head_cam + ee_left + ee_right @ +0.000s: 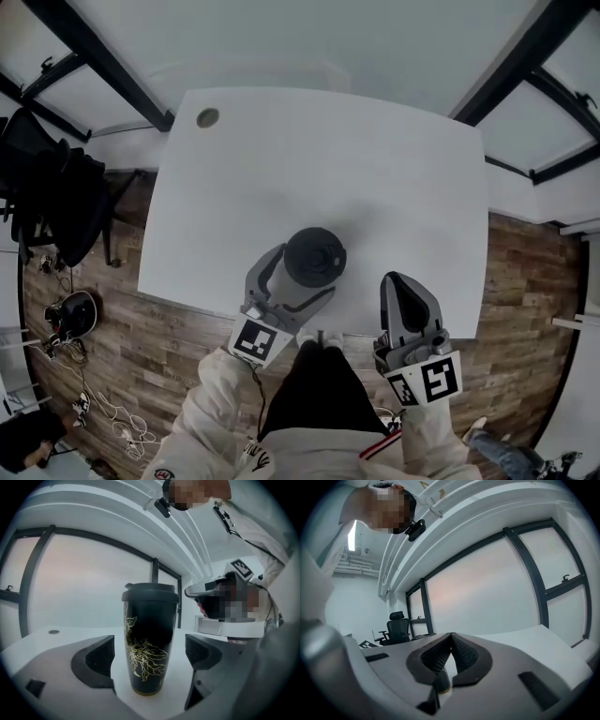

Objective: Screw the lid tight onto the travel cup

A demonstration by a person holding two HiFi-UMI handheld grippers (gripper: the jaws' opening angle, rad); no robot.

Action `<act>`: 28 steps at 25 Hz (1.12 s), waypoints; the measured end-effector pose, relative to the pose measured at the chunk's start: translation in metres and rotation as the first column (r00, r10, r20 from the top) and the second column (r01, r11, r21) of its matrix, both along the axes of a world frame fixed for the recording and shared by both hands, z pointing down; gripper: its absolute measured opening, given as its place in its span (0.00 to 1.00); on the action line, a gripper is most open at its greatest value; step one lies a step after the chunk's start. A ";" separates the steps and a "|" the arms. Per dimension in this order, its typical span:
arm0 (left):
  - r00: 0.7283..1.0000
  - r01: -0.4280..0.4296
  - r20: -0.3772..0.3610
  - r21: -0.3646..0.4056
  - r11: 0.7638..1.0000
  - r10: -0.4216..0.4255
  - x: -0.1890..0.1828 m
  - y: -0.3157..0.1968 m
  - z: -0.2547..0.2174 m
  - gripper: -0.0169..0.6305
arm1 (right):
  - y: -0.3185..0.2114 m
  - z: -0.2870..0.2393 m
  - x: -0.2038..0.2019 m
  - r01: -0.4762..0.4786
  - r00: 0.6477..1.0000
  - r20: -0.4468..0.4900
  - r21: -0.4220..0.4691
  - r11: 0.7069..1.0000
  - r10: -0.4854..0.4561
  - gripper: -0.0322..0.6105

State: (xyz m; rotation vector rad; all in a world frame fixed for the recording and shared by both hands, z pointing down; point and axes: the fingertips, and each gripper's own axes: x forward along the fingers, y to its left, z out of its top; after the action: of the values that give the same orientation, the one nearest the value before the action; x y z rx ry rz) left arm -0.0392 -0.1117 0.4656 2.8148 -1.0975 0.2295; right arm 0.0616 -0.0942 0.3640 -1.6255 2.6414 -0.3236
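The travel cup is black with a gold flower pattern and stands upright on the white table. Its black lid sits on top. My left gripper is open with the cup between its two pads, and a gap shows on each side of the cup. In the head view the left gripper reaches the cup from the near left. My right gripper rests near the table's front edge, to the right of the cup. Its jaws are shut with the pads meeting and nothing held.
A round grommet hole sits at the table's far left corner. A black office chair and loose cables are on the wooden floor to the left. Dark window frames run behind the table.
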 end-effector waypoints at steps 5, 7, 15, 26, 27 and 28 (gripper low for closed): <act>1.000 -0.020 -0.010 0.050 0.999 0.021 0.009 -0.010 0.008 0.73 | 0.000 0.000 -0.004 0.000 1.000 -0.008 -0.001 1.000 0.000 0.08; 1.000 -0.011 -0.010 0.054 0.998 0.012 0.011 -0.014 0.011 0.73 | -0.002 0.000 -0.003 -0.002 1.000 -0.013 -0.003 1.000 0.002 0.08; 1.000 0.013 0.018 0.088 0.996 -0.015 0.015 -0.018 -0.001 0.63 | -0.005 -0.016 -0.019 0.091 0.991 0.095 0.040 0.995 -0.094 0.09; 0.998 -0.050 -0.018 0.109 0.993 0.052 0.017 -0.021 -0.002 0.63 | -0.010 -0.008 -0.073 0.440 0.893 0.069 0.077 0.895 -0.445 0.67; 0.998 -0.060 -0.019 0.108 0.992 0.063 0.017 -0.019 -0.001 0.63 | -0.009 -0.006 -0.078 0.479 0.872 0.077 0.076 0.875 -0.484 0.74; 0.997 -0.072 -0.019 0.103 0.992 0.074 0.017 -0.018 0.000 0.63 | -0.009 -0.003 -0.083 0.515 0.852 0.070 0.070 0.854 -0.519 0.77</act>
State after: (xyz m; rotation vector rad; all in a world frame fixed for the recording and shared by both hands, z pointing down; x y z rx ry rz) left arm -0.0224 -0.1293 0.4654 2.9431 -1.0315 0.1506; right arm -0.0213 -0.1031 0.3608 -0.8276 2.9456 -0.3220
